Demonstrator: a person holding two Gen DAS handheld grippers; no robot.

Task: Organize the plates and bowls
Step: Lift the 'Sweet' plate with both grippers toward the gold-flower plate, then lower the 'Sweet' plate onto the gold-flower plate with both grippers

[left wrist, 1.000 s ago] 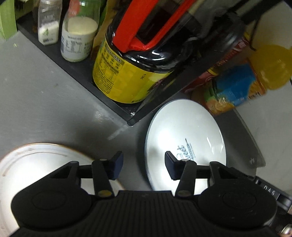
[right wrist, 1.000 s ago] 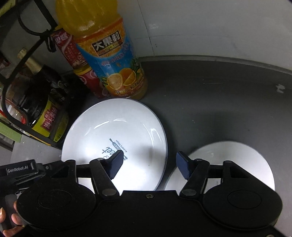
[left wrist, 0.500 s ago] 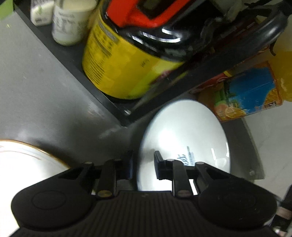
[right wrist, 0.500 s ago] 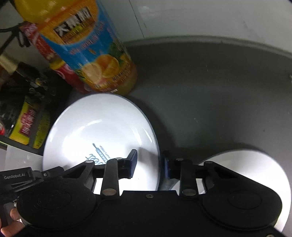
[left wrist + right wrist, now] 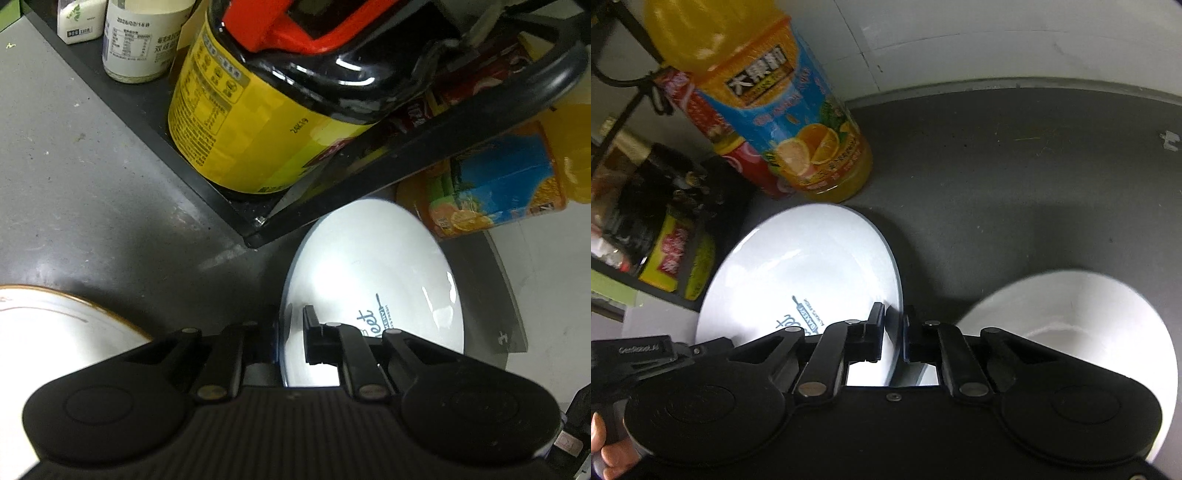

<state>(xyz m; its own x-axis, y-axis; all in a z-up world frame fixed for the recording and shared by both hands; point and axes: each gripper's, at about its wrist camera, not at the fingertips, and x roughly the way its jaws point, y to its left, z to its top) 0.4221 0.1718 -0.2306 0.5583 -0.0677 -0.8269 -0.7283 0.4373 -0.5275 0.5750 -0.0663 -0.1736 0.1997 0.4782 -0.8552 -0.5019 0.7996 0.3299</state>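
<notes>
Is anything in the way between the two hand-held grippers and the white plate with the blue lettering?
Nothing visible. The left hand-held gripper is closed on the lettered plate's left rim, and the right hand-held gripper is closed on its right rim. The orange juice bottle stands just behind the plate.

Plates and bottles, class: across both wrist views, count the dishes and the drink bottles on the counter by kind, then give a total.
White plates with blue lettering: 1
Plain white dishes: 1
Gold-rimmed plates: 1
Orange juice bottles: 1
Red bottles: 1
Total: 5
</notes>
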